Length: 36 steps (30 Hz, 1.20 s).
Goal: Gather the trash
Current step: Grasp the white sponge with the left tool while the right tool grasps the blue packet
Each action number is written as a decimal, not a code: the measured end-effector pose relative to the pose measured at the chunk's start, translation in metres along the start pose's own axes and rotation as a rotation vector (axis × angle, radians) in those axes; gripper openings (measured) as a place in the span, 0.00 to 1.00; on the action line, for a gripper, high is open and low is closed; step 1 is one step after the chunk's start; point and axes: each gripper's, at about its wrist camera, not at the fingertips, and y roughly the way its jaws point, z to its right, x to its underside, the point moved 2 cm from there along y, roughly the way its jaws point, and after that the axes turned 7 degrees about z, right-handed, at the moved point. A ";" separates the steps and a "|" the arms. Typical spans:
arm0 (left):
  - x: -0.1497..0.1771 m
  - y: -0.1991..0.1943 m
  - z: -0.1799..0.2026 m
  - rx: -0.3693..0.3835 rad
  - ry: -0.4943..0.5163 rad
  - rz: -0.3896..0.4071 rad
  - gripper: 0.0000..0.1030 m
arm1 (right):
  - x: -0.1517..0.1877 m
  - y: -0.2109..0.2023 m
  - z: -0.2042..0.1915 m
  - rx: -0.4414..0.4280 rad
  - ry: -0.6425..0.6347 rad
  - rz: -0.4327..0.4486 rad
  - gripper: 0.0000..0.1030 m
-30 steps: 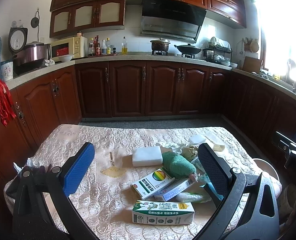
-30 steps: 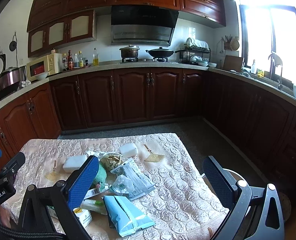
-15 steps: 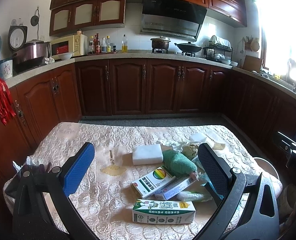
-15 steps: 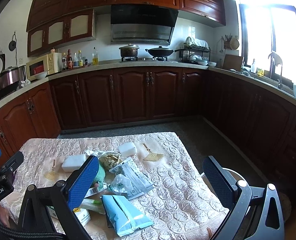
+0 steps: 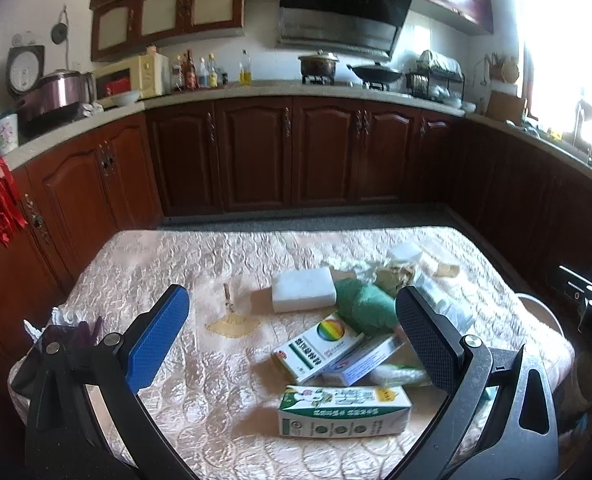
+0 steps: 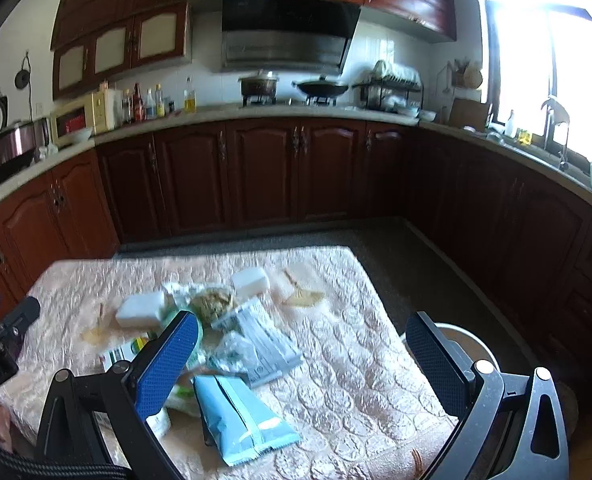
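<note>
A heap of trash lies on the quilted pink table (image 5: 199, 264). In the left wrist view I see a green-and-white carton (image 5: 344, 410), a white box with a rainbow circle (image 5: 320, 344), a green cloth bundle (image 5: 366, 306) and a white foam block (image 5: 303, 290). My left gripper (image 5: 291, 312) hangs open above them, holding nothing. In the right wrist view a light blue pouch (image 6: 237, 416) and a grey-white wrapper (image 6: 263, 346) lie near the front. My right gripper (image 6: 302, 340) is open and empty over that side of the table (image 6: 356, 360).
A small yellow fan-shaped piece (image 5: 231, 324) lies left of the heap, another (image 6: 302, 298) at the far right. A white bin rim (image 6: 462, 338) shows beyond the table's right edge. Dark wood cabinets (image 5: 296, 152) ring the room. The other gripper (image 5: 584, 292) shows at the right.
Both views have shifted slightly; the right gripper has moved a little down and left toward the heap. Nothing has been grasped, and both grippers stay open.
</note>
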 end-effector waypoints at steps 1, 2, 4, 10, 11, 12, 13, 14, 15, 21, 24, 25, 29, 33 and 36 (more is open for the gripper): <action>0.001 0.003 -0.002 0.005 0.002 -0.015 1.00 | 0.003 0.004 0.001 -0.007 -0.011 -0.024 1.00; 0.003 0.008 -0.006 0.008 0.005 -0.038 1.00 | 0.007 0.009 0.002 -0.020 -0.023 -0.050 1.00; 0.008 0.014 -0.012 0.018 0.007 -0.070 1.00 | 0.014 0.017 0.002 -0.041 -0.031 -0.096 1.00; 0.025 0.046 -0.030 0.078 -0.052 -0.216 1.00 | 0.046 0.052 -0.001 -0.221 0.059 -0.291 1.00; 0.027 0.053 -0.033 0.082 -0.062 -0.234 1.00 | 0.053 0.059 -0.003 -0.248 0.073 -0.328 0.99; 0.028 0.060 -0.036 0.083 -0.072 -0.251 1.00 | 0.058 0.063 -0.005 -0.263 0.080 -0.346 0.97; 0.027 0.067 -0.038 0.082 -0.081 -0.264 1.00 | 0.065 0.069 -0.008 -0.279 0.085 -0.376 0.95; 0.027 0.076 -0.040 0.086 -0.091 -0.281 1.00 | 0.070 0.075 -0.012 -0.289 0.083 -0.398 0.94; 0.026 0.083 -0.040 0.094 -0.096 -0.299 1.00 | 0.076 0.082 -0.015 -0.302 0.077 -0.426 0.94; 0.020 0.130 -0.040 0.107 -0.145 -0.373 1.00 | 0.090 0.103 -0.021 -0.342 0.090 -0.510 0.94; 0.016 0.156 -0.033 0.116 -0.125 -0.408 1.00 | 0.095 0.112 -0.024 -0.363 0.097 -0.561 0.94; 0.014 0.164 -0.031 0.126 -0.126 -0.413 1.00 | 0.097 0.115 -0.027 -0.365 0.088 -0.580 0.94; 0.011 0.200 -0.026 0.155 -0.153 -0.455 1.00 | 0.096 0.121 -0.035 -0.361 0.046 -0.597 0.94; 0.017 0.228 -0.019 0.143 -0.122 -0.509 1.00 | 0.096 0.127 -0.039 -0.386 0.053 -0.629 0.94; 0.019 0.241 -0.013 0.141 -0.113 -0.519 1.00 | 0.098 0.135 -0.041 -0.382 0.035 -0.666 0.94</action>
